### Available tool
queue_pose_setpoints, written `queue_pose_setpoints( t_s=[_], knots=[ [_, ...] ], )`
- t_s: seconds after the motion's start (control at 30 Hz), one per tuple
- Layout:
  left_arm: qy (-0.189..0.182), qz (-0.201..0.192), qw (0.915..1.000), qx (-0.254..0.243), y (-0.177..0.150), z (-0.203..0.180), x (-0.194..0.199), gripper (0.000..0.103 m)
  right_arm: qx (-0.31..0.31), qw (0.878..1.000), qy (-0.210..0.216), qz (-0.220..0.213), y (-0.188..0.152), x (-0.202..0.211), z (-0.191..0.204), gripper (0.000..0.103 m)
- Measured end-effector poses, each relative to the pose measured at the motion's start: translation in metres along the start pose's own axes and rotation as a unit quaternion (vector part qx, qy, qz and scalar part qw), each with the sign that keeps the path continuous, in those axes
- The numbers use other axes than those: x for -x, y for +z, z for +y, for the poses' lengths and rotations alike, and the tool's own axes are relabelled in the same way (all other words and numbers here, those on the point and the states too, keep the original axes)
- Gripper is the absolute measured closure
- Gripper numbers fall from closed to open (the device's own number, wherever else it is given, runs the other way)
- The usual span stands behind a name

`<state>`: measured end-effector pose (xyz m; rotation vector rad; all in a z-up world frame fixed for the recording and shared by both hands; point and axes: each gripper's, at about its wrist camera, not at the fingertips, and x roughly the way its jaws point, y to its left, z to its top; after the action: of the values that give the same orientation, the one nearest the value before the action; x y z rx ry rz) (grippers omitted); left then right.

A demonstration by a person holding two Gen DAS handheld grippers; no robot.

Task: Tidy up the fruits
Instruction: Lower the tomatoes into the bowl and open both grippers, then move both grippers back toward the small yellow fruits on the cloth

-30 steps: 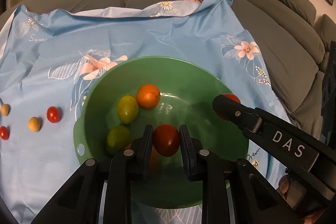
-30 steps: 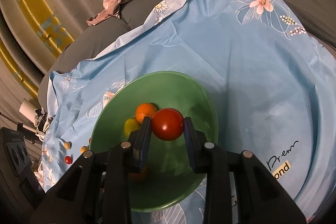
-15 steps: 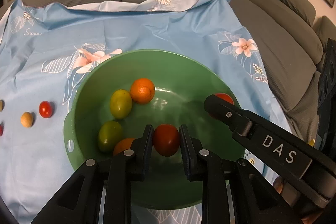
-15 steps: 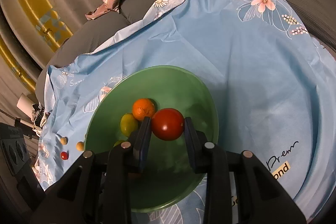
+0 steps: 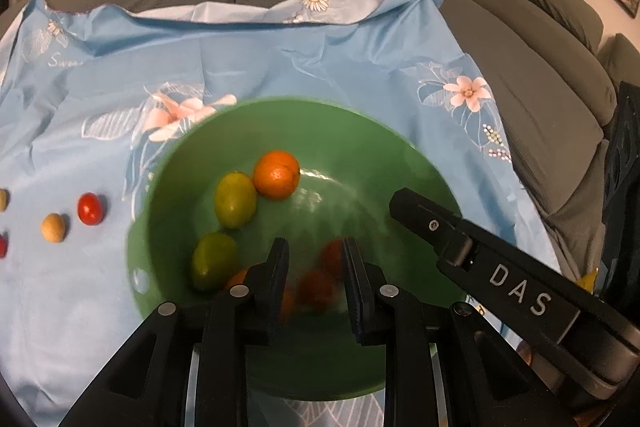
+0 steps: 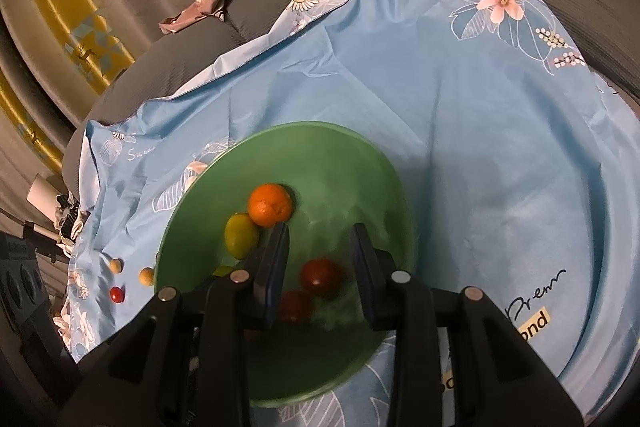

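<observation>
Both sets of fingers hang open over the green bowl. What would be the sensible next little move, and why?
Probably lift the left gripper out and swing it toward the small red fruit on the blue cloth. Both grippers look open and empty, with red fruits lying blurred in the green bowl, while several small fruits sit outside it on that gripper's side. The right gripper lies farther from them.

Pretty dim, warm indoor light. Heavy fisheye bending with black vignette at the corners. Small glare streak inside the green bowl [image 5: 320,131], and the red tomatoes [image 6: 320,277] are smeared with motion blur.
</observation>
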<state>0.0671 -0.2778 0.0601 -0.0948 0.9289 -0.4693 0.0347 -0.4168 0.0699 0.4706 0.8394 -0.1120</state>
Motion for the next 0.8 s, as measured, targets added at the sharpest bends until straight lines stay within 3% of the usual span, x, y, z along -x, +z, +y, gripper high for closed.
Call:
queue_pose_setpoints(
  t_s=[0.13,0.23,0.37,0.57,0.7,0.8],
  knots=[
    [0.002,-0.016,0.9999,-0.004,0.002,0.004,0.015,0.077,0.0,1.0,0.005,-0.006,0.0,0.002,0.002,0.05],
    [-0.001,-0.029,0.9995,0.01,0.004,0.014,0.032,0.067,0.005,1.0,0.01,-0.018,0.001,0.008,0.007,0.05],
    [0.016,-0.054,0.9981,0.027,0.003,0.034,0.06,0.062,0.015,0.999,0.019,-0.027,0.001,0.012,0.017,0.047],
    [0.075,-0.088,0.9923,0.043,-0.005,0.078,0.108,0.061,0.042,0.998,0.026,-0.035,-0.004,0.015,0.042,0.04],
    [0.103,-0.09,0.9872,0.082,-0.009,0.122,0.132,0.052,0.068,0.996,0.039,-0.038,-0.008,0.017,0.063,0.04],
    [0.143,-0.101,0.9774,0.118,-0.016,0.161,0.143,0.05,0.086,0.994,0.054,-0.037,-0.011,0.017,0.081,0.04]
  ],
)
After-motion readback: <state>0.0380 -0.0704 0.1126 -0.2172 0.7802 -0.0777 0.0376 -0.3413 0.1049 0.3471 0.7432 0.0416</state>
